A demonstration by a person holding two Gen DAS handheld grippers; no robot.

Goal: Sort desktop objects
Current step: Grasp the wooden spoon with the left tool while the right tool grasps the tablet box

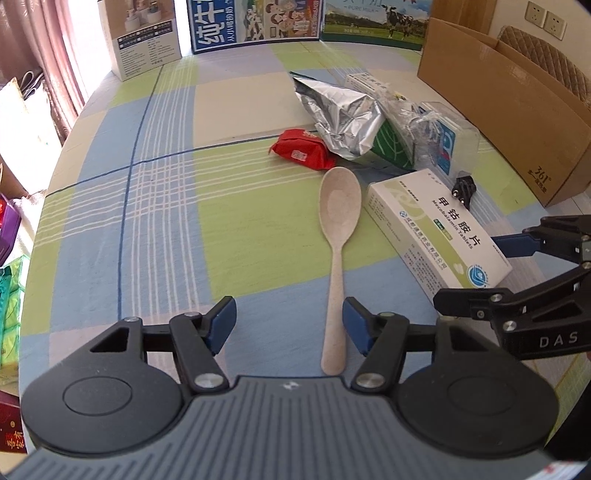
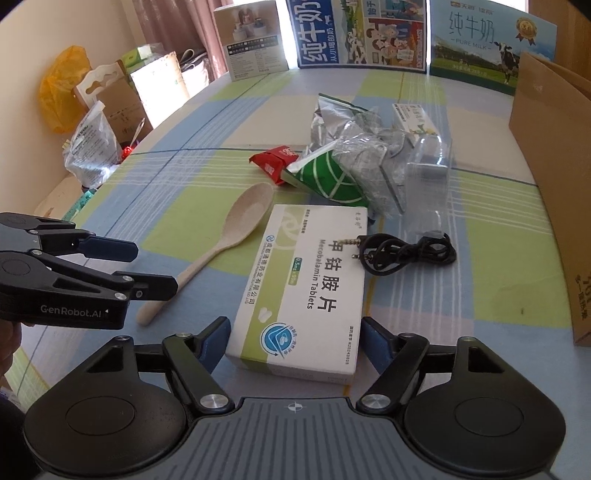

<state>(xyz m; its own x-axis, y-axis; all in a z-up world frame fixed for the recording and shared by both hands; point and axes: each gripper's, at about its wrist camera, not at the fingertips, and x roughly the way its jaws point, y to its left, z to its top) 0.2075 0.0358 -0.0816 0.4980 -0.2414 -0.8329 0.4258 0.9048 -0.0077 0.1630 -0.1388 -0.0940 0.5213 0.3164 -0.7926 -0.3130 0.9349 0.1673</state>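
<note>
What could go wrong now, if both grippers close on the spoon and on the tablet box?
1. The spoon handle lies beside the right finger of the left gripper, not centred, so closing may push it sideways.
2. The right gripper straddles the wide tablet box with little spare room; a finger may shove the box.
3. The black audio cable rests its plug on the box and may be dragged along.

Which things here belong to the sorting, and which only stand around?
To sort: spoon, tablet box, black cable, red packet, foil bag.
Around: milk cartons, cardboard box, checked tablecloth.
</note>
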